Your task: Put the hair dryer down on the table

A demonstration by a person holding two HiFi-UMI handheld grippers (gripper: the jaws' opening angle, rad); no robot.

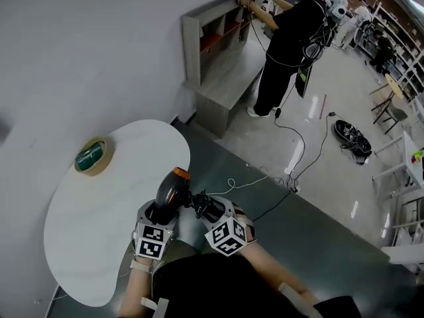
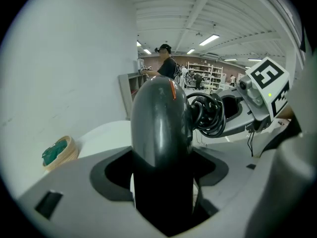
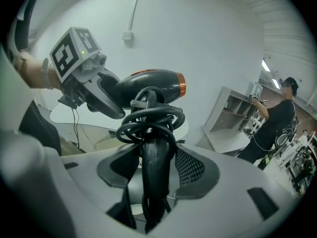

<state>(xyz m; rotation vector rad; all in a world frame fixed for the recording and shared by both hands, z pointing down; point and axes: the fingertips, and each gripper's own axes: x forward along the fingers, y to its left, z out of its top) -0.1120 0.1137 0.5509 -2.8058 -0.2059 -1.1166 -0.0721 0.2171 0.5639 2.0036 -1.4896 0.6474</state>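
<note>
A plain white wall (image 1: 79, 45) meets a glossy grey floor (image 1: 358, 177). A pale wooden shelf unit (image 1: 222, 85) stands against it; strip lights (image 2: 210, 39) run overhead.

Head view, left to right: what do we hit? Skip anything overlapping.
roll of tape → hair dryer → standing person → black item on the floor. The grippers and the shelf unit are left out because they overlap the hair dryer sideways.
</note>
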